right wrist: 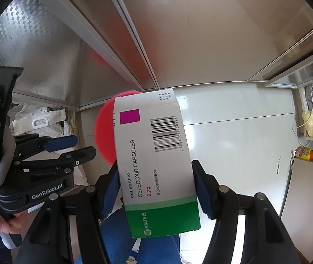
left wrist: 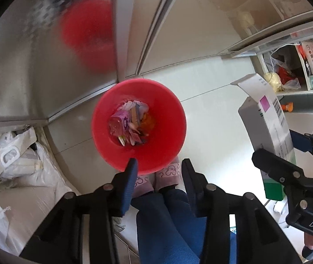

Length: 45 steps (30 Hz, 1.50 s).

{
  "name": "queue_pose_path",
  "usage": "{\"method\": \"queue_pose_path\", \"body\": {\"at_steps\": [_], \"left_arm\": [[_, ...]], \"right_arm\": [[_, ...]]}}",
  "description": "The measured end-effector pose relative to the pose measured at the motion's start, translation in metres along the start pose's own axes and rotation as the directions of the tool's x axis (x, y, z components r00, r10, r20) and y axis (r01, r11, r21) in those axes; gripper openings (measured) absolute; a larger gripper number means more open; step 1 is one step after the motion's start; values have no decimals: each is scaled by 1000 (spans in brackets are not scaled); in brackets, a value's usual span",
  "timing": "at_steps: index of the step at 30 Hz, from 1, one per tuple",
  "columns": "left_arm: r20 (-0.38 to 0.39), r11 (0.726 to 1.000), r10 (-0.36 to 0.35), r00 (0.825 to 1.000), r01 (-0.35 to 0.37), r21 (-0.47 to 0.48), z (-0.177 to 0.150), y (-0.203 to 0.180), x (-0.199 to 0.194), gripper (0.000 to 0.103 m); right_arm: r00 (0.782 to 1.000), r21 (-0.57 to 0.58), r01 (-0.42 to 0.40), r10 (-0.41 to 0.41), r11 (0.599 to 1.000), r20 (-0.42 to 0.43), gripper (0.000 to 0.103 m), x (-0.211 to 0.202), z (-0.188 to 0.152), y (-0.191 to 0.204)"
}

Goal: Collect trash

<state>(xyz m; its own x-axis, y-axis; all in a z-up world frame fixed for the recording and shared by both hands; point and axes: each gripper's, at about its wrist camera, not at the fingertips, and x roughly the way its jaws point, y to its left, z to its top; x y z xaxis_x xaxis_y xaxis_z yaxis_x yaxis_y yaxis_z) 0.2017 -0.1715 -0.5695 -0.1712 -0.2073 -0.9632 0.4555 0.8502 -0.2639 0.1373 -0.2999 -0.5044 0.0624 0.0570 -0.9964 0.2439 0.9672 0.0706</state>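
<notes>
A red bin (left wrist: 167,118) stands on the white floor, directly below my left gripper (left wrist: 159,161). Crumpled wrappers and paper (left wrist: 130,123) lie at its bottom. The left gripper's blue-padded fingers are open with nothing between them. To the right, my right gripper (left wrist: 281,151) is shut on a white and green medicine box (left wrist: 268,118), which stands upright. In the right wrist view the box (right wrist: 154,154) fills the middle, clamped by its sides in the right gripper (right wrist: 154,167). It hides most of the bin (right wrist: 104,132). The left gripper (right wrist: 86,145) shows at the left, held by a hand.
White plastic bags (left wrist: 13,160) are heaped at the left against a metallic panel (left wrist: 24,66). A shelf with bags and packets (left wrist: 288,77) stands at the right, near an orange bottle (right wrist: 310,154). A person's jeans and pink slippers (left wrist: 167,173) are just behind the bin.
</notes>
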Motion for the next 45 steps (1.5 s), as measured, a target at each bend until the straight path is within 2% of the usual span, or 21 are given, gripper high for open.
{"method": "queue_pose_path", "body": {"at_steps": [4, 11, 17, 24, 27, 31, 33, 38, 41, 45], "left_arm": [[1, 1000, 0, 1000, 0, -20, -7, 9, -5, 41], [63, 997, 44, 997, -40, -62, -16, 32, -22, 58], [90, 996, 77, 993, -72, -59, -19, 47, -30, 67], [97, 995, 45, 994, -36, -91, -23, 64, -31, 77], [113, 994, 66, 991, -55, -97, -23, 63, -36, 80], [118, 992, 89, 989, -77, -103, -24, 59, -48, 81], [125, 992, 92, 988, -80, -100, -26, 56, -60, 81], [131, 990, 105, 986, -91, -110, -37, 51, -101, 81], [133, 990, 103, 986, -89, -110, -46, 46, -135, 81], [182, 990, 117, 976, -100, -103, -65, 35, -198, 81]], "right_arm": [[1000, -19, -10, 10, 1000, -6, 59, 2, 1, 6], [1000, -86, -6, 5, 996, -8, 59, 8, 2, 26], [1000, -138, 13, -14, 990, -9, 59, 15, 8, 38], [1000, -175, 30, -31, 984, -4, 60, 16, 12, 48], [999, -198, 55, -54, 979, 10, 60, 14, 12, 51], [998, -204, 53, -58, 977, -20, 61, 8, 14, 52], [999, -198, 41, -46, 979, -20, 67, -1, 14, 54], [999, -213, 48, -49, 976, 3, 73, -43, 10, 61], [999, -224, 54, -51, 973, 17, 74, -79, 5, 67], [995, -257, 90, -75, 962, 71, 76, -142, -3, 80]]}}
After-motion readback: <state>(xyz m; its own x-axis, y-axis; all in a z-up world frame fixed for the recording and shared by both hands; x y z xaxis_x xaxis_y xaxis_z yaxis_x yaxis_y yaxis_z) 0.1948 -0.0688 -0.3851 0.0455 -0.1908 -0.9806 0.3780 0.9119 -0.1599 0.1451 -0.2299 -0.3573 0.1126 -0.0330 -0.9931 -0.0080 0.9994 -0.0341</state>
